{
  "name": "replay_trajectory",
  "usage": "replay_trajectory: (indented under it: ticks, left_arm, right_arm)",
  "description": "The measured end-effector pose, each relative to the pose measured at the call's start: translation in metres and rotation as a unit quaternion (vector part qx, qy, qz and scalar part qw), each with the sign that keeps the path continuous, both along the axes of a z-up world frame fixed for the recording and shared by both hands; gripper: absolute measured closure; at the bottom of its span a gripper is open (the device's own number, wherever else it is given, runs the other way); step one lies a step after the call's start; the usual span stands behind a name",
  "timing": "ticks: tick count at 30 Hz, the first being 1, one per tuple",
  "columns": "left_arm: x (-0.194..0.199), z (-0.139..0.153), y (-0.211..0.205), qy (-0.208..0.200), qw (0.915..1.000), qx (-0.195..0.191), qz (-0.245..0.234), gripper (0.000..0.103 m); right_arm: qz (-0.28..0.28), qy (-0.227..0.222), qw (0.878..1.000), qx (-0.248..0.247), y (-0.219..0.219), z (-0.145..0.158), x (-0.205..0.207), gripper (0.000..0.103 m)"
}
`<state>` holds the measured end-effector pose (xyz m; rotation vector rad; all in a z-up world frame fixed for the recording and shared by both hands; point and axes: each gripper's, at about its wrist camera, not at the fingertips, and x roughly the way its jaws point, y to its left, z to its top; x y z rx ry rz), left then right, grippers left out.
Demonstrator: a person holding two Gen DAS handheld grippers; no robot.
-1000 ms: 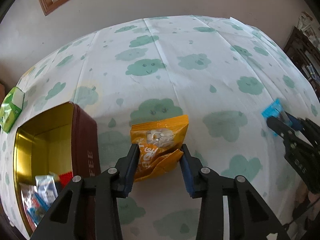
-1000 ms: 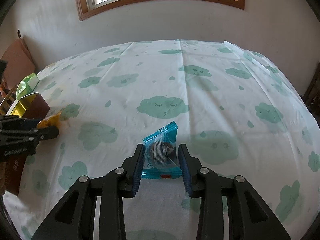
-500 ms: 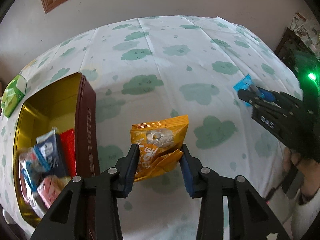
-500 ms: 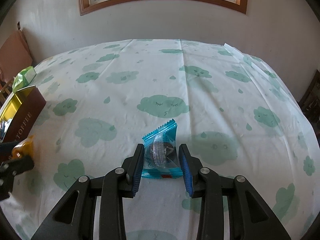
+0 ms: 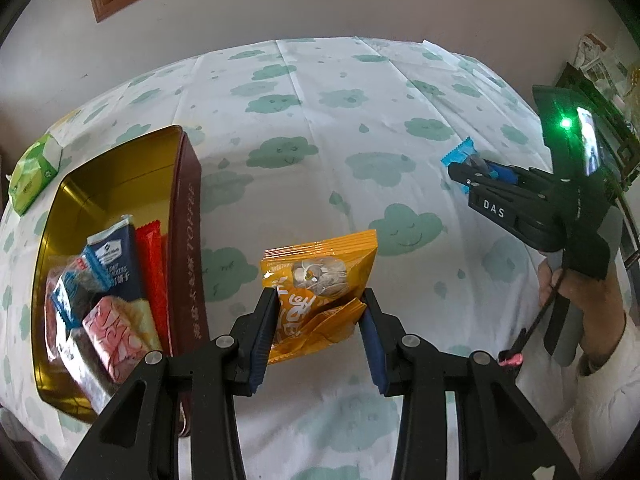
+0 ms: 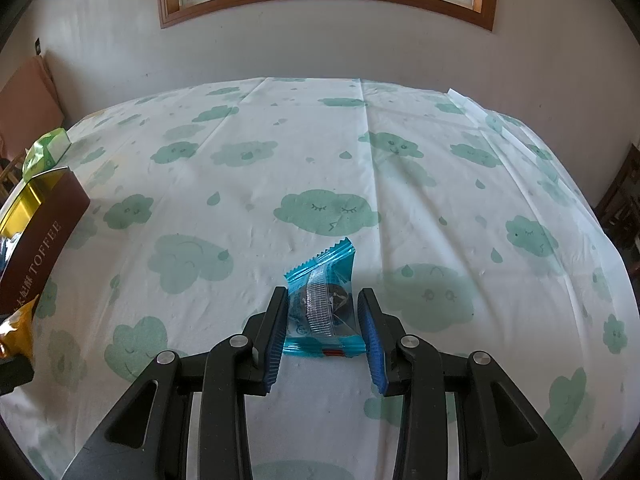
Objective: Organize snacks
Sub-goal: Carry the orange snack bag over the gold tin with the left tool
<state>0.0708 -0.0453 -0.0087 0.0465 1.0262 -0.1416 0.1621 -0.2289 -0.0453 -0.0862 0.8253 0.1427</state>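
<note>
Counting the loose snacks, two are seen: one orange packet (image 5: 320, 276) clamped in the left gripper (image 5: 318, 332) and one blue packet (image 6: 324, 308) clamped in the right gripper (image 6: 323, 330), both above the cloud-print cloth (image 6: 400, 184). Since the earlier frame, the open toffee tin (image 5: 188, 216) beside the crumpled orange packet is seen more fully, its several wrapped snacks (image 5: 108, 292) revealed.

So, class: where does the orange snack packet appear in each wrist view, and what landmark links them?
Left wrist: orange snack packet at lower centre, clamped in the left hand-held gripper.
Right wrist: only its corner at the left edge.
Shared landmark: the toffee tin.
</note>
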Motion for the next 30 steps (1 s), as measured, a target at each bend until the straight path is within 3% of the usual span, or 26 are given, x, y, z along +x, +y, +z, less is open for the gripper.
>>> replay_trajectory:
  ticks: [12, 19, 30]
  left_arm:
    - [-0.015, 0.031, 0.027, -0.032, 0.9990, -0.009, 0.028, 0.066]
    - [-0.017, 0.052, 0.063, -0.058, 0.9960, -0.002, 0.068, 0.066]
    - [-0.012, 0.058, 0.128, -0.065, 0.9879, 0.022, 0.139, 0.066]
  right_arm:
    - [0.000, 0.000, 1.000, 0.000, 0.000, -0.001, 0.000, 0.065]
    - [0.000, 0.000, 1.000, 0.000, 0.000, -0.001, 0.000, 0.065]
    - [0.000, 0.000, 1.000, 0.000, 0.001, -0.001, 0.000, 0.065]
